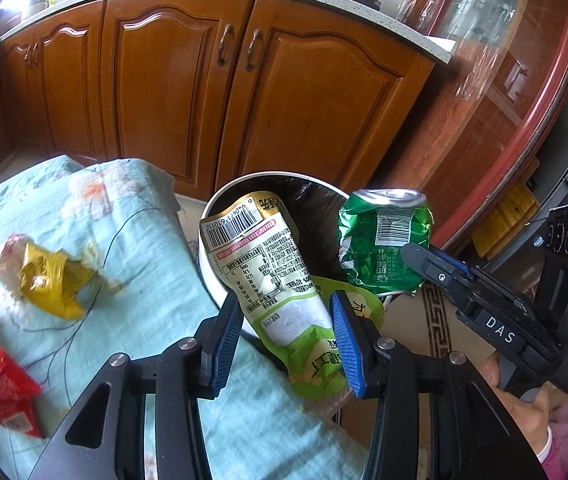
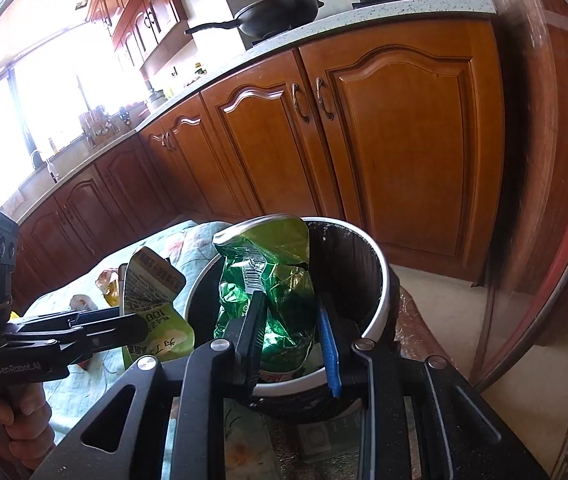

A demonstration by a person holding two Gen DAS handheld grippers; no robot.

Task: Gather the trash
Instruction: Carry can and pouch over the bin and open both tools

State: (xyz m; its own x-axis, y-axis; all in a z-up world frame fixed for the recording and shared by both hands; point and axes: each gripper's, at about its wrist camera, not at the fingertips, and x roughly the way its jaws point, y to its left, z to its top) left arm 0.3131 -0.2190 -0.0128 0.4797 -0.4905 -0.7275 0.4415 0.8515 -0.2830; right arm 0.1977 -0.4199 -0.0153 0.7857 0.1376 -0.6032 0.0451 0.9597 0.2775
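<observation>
My left gripper (image 1: 285,322) is shut on a light green snack pouch (image 1: 272,276) with a barcode and holds it at the near rim of the white trash bin (image 1: 220,204). The pouch also shows in the right wrist view (image 2: 152,304). My right gripper (image 2: 289,320) is shut on a crushed green can (image 2: 280,276) and holds it over the bin's (image 2: 379,264) black-lined opening. In the left wrist view the can (image 1: 383,240) hangs at the bin's right side, with the right gripper (image 1: 415,256) behind it.
A table with a pale blue floral cloth (image 1: 132,248) carries a yellow wrapper (image 1: 52,280), a red packet (image 1: 0,388) and white scraps. Brown kitchen cabinets (image 1: 212,92) stand behind the bin. A round red-edged table (image 1: 523,120) is at the right.
</observation>
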